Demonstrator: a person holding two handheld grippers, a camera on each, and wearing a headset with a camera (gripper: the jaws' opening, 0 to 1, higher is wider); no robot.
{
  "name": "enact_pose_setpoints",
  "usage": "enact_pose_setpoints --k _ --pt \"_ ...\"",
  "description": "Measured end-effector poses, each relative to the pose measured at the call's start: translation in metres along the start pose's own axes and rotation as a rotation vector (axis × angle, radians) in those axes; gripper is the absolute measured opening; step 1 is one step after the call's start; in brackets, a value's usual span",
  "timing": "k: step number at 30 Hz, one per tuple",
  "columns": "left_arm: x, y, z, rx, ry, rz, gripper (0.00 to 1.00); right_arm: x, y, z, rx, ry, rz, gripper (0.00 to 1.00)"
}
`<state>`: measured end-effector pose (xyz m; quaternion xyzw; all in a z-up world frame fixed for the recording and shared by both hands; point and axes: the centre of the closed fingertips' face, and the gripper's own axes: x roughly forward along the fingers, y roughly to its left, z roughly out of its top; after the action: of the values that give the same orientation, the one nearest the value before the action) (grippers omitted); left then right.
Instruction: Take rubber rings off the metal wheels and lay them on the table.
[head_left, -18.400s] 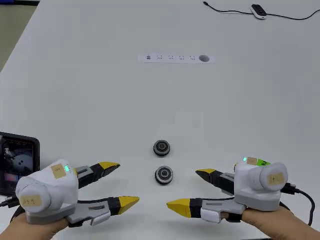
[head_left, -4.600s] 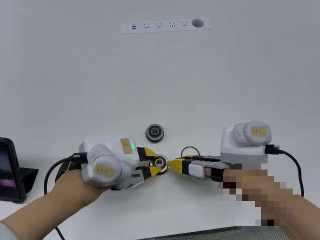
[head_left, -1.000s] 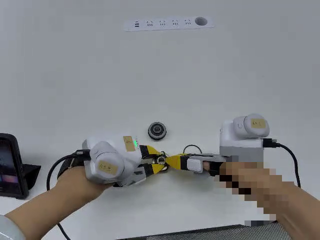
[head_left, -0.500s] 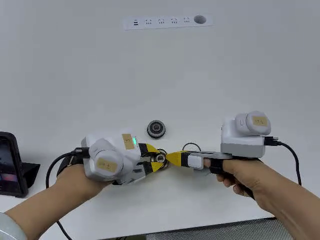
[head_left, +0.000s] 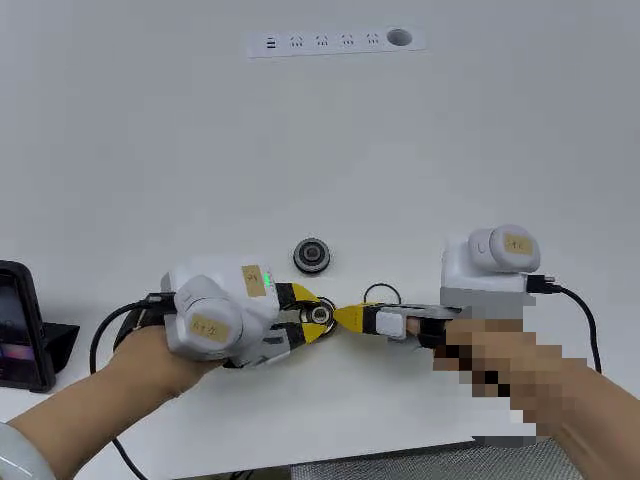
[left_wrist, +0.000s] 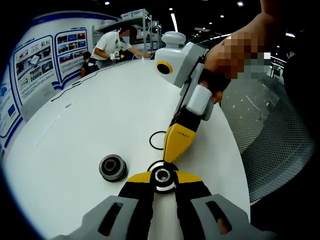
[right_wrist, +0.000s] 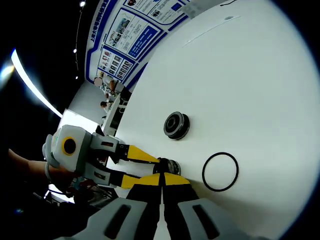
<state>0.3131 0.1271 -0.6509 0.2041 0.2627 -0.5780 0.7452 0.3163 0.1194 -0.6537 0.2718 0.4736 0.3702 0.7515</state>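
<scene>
Head view: I'm clamping the near metal wheel (head_left: 319, 316) in my left gripper (head_left: 305, 316) while my right gripper (head_left: 348, 318), jaws closed, is seemingly prying at its rubber ring (left_wrist: 156, 166), which next needs peeling clear.

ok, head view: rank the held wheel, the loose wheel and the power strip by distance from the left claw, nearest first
1. held wheel: clamped between the jaws of the left claw.
2. loose wheel: just beyond the claw tips, lying free.
3. power strip: far back, at the top of the view.
</scene>
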Motion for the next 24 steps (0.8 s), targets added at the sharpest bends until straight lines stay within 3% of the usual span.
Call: enact_pose_setpoints --k 15,24 --pt "-0.008 0.005 -0.005 -0.001 -0.004 0.032 0.29 -0.001 0.006 0.0 0.005 -0.003 0.016 0.02" --pt "-0.011 0.006 -0.015 -0.006 0.017 0.044 0.39 -0.004 0.019 0.003 0.017 -0.024 0.049 0.02"
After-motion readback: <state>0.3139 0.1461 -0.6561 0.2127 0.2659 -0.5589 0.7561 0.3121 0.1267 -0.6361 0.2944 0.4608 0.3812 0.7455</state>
